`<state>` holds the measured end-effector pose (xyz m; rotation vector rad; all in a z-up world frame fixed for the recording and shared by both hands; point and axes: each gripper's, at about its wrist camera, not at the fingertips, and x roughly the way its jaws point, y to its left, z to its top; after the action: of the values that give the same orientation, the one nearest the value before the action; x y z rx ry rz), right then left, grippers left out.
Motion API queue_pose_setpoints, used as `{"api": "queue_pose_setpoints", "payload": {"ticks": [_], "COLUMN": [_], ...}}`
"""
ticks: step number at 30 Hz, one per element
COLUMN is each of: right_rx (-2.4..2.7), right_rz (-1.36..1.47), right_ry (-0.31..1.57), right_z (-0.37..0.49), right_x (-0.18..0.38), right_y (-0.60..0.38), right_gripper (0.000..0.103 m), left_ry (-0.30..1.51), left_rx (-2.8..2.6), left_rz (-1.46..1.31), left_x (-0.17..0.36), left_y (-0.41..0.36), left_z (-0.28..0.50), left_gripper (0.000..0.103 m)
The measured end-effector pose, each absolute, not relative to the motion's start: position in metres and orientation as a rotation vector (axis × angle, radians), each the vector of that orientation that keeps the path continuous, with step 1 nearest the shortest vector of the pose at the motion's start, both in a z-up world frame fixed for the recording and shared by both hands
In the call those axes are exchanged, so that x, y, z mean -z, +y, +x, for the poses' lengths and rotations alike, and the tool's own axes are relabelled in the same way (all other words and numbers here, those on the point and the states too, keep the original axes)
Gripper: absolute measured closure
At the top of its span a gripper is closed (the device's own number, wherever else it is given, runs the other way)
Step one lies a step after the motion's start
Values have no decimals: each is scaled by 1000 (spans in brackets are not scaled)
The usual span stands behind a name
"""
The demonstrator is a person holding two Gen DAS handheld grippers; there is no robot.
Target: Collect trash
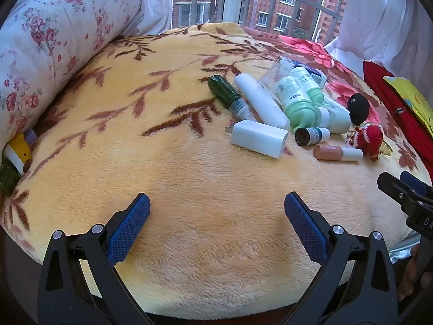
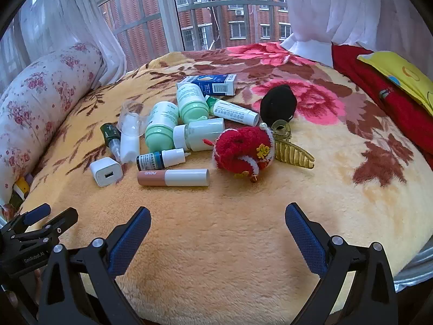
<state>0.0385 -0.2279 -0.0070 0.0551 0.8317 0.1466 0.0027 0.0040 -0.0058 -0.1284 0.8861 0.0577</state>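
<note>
Both units same build: left gripper (image 1: 217, 207) and right gripper (image 2: 217, 216) have black plastic scissor-style arms, blue cross-hatched pads (image 2: 130, 242) on the finger faces, round silver screws (image 1: 337, 229) at the pivots. White "GenRoboAI" lettering (image 2: 34, 257) on the left gripper's body.

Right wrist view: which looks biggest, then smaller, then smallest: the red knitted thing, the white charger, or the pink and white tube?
Largest to smallest as they look:
1. red knitted thing
2. pink and white tube, long but thin
3. white charger

All three lie about equally near, so nearness hardly skews this.
</note>
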Motion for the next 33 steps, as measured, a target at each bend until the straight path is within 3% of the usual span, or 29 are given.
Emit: {"api": "queue_pose_setpoints", "payload": {"ticks": [33], "right_rx": [-199], "right_rz": [28], "right_ry": [771], "right_z": [79], "right_x": [-5], "right_y": [-219], "right_gripper": [5], "left_ry": [887], "left_rx": [-49], "left_rz": [-140], "left_x": [2], "left_y": [8], "left_z": [13], "left_gripper": [6]}}
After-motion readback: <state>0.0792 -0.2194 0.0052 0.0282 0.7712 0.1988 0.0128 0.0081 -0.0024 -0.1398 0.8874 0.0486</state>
